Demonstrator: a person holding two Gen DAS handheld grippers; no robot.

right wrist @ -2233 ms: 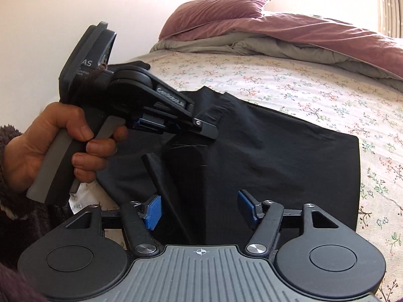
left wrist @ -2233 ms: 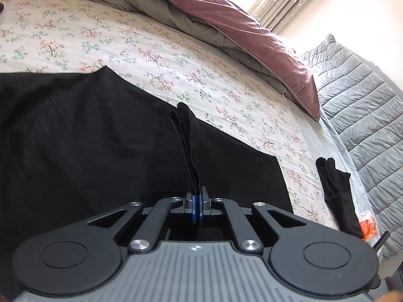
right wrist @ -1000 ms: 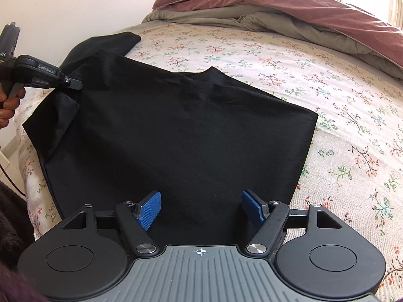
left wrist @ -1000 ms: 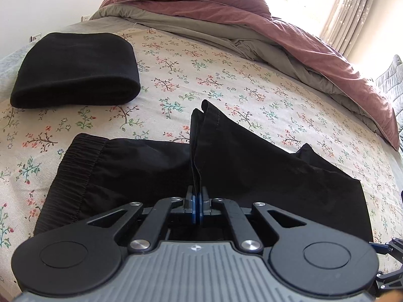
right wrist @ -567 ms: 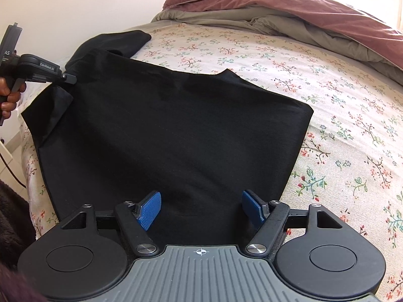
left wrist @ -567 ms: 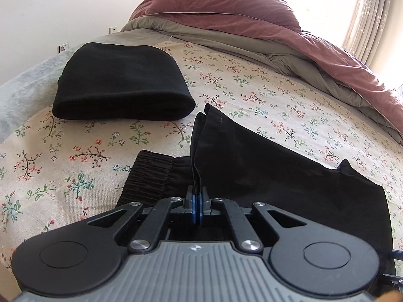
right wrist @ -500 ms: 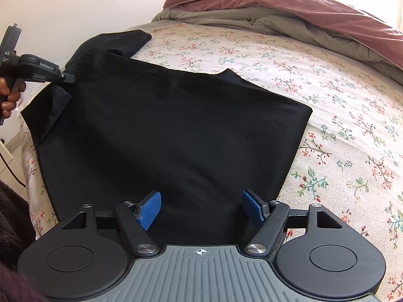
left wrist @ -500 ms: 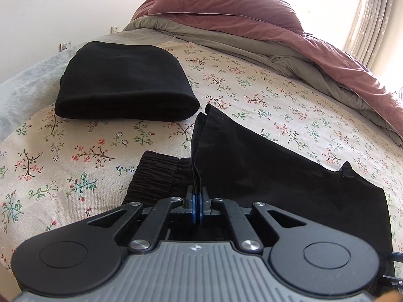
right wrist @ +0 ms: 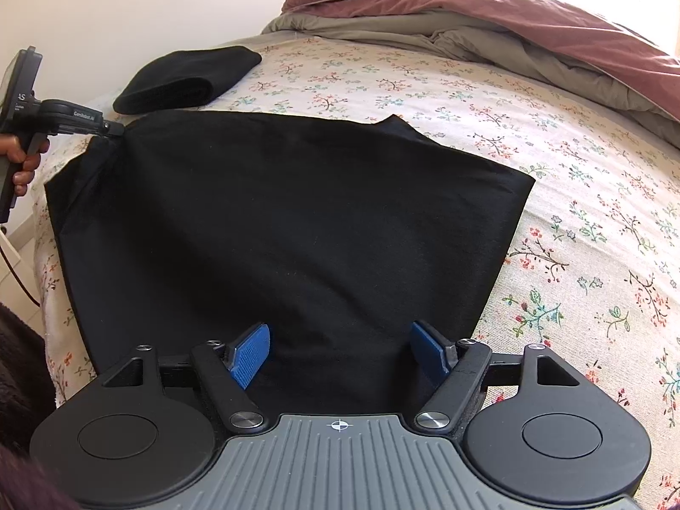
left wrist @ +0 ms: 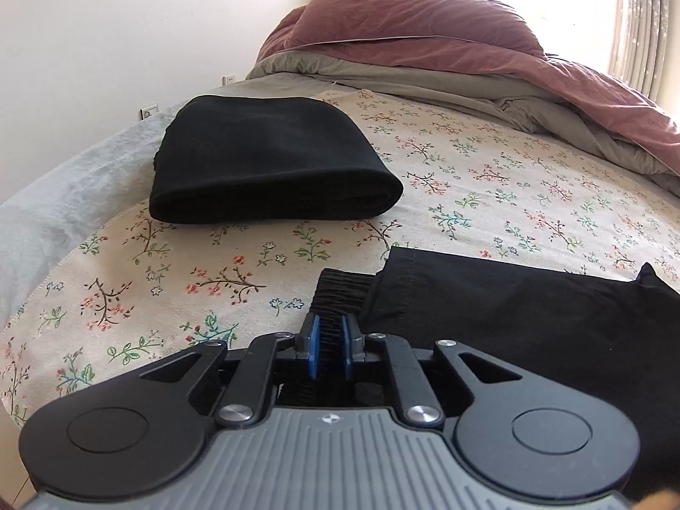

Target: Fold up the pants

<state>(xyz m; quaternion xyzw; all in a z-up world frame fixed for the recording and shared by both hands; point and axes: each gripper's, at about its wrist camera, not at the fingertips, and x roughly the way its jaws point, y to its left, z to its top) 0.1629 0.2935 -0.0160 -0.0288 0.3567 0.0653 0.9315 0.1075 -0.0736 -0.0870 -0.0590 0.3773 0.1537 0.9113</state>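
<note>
Left wrist view shows the left hand-held gripper (left wrist: pixel 327 346), jaws just parting off the pants (left wrist: pixel 531 318) hem laid over the waistband on the bed (left wrist: pixel 488 195), so it should back straight out, while right wrist view has the right hand-held gripper (right wrist: pixel 340 357) apart, hovering empty above.

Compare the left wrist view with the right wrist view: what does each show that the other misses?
Only the left wrist view shows the pants' gathered waistband and a wall socket. Only the right wrist view shows the pants spread almost whole, the right gripper open above them, and the person's hand holding the left gripper, whose jaws have just been opening at the pants' corner. Both show the folded black garment, floral sheet and pink duvet.
</note>
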